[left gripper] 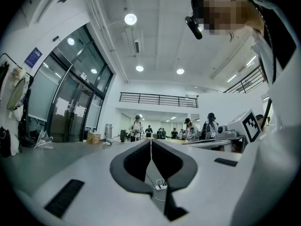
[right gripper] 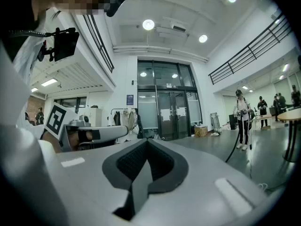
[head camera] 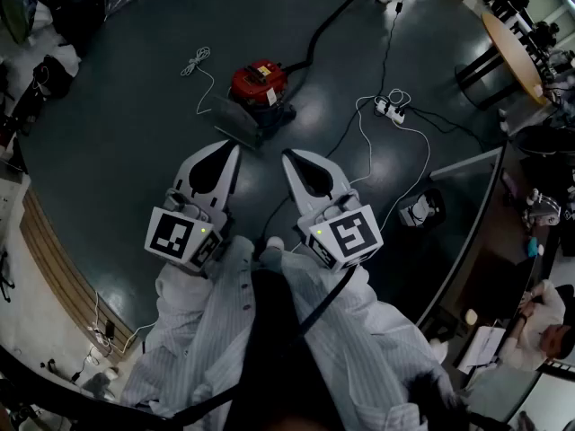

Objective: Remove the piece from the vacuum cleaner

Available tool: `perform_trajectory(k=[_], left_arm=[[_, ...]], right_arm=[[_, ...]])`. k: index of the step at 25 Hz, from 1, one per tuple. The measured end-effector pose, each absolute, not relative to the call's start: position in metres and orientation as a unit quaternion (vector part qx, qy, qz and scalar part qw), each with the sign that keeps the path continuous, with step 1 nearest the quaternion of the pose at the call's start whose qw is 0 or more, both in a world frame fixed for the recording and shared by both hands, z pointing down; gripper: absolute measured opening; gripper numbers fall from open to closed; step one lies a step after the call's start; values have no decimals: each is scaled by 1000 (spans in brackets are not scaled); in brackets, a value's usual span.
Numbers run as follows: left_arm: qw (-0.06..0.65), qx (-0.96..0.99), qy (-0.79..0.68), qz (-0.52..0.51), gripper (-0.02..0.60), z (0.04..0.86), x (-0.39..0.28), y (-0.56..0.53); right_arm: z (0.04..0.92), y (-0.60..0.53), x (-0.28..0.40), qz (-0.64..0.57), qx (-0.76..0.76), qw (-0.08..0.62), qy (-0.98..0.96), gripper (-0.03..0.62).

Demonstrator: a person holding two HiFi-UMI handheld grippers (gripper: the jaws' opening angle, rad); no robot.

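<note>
My white left gripper (head camera: 235, 147) and white right gripper (head camera: 288, 156): matt smooth plastic shells, with black rubbery pads (right gripper: 130, 165) in a fine rough grid. Round red-topped vacuum cleaner (head camera: 259, 83): glossy plastic lid. Dark grey-green floor (head camera: 126, 124): smooth, slight sheen. My white pinstriped sleeves (head camera: 193, 323): crumpled cloth. Tan round tabletop (head camera: 514, 45): matt wood.

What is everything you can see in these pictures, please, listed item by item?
vacuum cleaner: one, red top, on the dark floor ahead
hose: one, black, from the vacuum cleaner toward the top edge
power strip: one, white, right of the vacuum cleaner
loose cable: one, white, left of the vacuum cleaner
round table: one, wooden top, upper right
left hand-held gripper: one, white, shut, empty
right hand-held gripper: one, white, shut, empty
sleeves: two, white striped, bottom
</note>
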State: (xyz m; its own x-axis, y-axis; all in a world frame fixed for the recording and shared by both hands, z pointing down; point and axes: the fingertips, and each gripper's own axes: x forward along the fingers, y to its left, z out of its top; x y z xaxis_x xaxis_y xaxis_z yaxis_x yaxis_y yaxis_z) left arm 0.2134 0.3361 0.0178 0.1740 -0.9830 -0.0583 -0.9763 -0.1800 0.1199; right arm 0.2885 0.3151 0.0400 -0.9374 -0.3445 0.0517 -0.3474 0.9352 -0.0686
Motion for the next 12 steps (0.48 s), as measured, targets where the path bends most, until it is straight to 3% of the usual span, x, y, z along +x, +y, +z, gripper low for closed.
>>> perform_trajectory(k=[12], left_arm=[[26,763,-643,-56,9,20,207,345]], right_arm=[[42,322,285,43,179,16,-983,-7]])
